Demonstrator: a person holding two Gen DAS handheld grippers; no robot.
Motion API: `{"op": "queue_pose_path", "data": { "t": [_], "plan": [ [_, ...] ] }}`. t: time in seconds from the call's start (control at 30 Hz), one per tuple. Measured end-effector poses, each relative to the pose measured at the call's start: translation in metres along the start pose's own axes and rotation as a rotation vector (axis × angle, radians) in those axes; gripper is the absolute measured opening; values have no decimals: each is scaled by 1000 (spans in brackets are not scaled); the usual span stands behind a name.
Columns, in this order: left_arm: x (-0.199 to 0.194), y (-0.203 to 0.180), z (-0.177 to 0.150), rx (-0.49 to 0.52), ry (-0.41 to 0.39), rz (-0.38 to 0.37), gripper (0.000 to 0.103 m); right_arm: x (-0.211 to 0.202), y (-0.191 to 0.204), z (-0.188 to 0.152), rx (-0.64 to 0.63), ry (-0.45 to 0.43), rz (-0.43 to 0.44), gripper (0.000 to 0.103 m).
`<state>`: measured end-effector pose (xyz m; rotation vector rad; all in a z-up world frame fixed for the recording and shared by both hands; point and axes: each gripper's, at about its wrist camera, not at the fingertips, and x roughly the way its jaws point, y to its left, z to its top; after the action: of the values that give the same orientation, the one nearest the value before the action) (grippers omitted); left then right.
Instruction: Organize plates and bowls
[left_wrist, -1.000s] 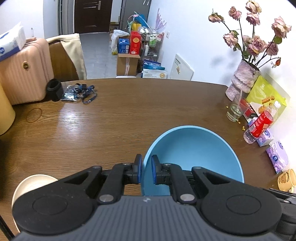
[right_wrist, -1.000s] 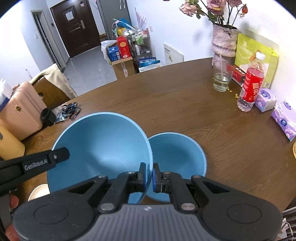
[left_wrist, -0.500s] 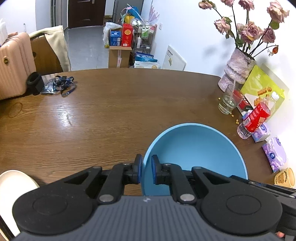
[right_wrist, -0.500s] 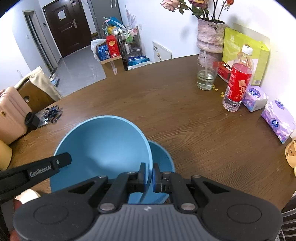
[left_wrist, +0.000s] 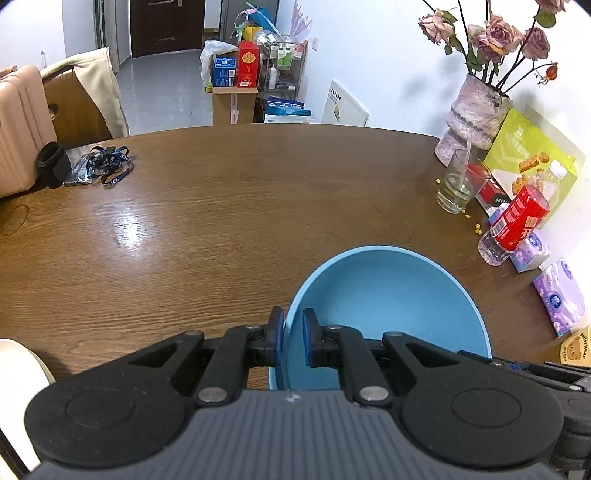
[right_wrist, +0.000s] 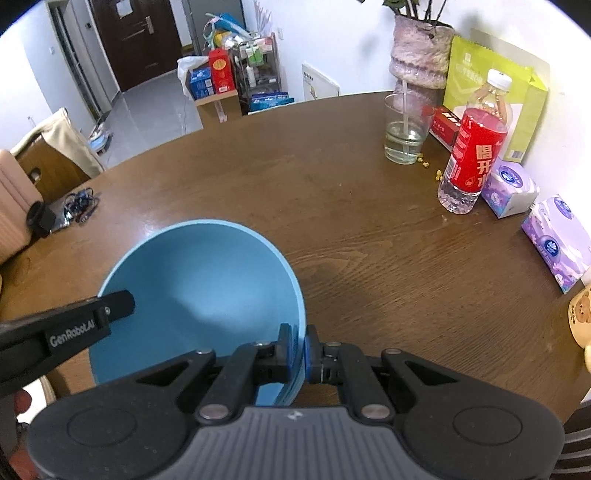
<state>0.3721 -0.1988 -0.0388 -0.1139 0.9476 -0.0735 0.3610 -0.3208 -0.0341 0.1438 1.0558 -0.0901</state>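
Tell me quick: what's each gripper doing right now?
Left gripper: closed on the rim of the big blue bowl.
Right gripper: closed on a blue bowl rim, at the big bowl's other side.

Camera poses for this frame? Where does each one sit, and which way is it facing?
Left wrist: on the left gripper, angled down over the brown wooden table; jaws pinch the large blue bowl at its left rim.
Right wrist: on the right gripper, angled down likewise; jaws pinch the bowl's right rim, the left gripper's finger crossing at lower left.
Shared: bowl, table, red-labelled bottle, glass.

Vase (left_wrist: 476, 110), glass (left_wrist: 458, 184) — red-labelled bottle (right_wrist: 472, 155).
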Motion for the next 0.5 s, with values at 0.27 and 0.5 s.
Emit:
{"op": "queue_pose_path", "data": {
  "t": [0.27,0.5],
  "plan": [
    [9,-8,-8,28,-5,41,11,11,1,-3,-66,14,-6,7],
    [19,-12,-16,52,7,76,11,17,3,-4,-105,12,-5,7]
  ]
}}
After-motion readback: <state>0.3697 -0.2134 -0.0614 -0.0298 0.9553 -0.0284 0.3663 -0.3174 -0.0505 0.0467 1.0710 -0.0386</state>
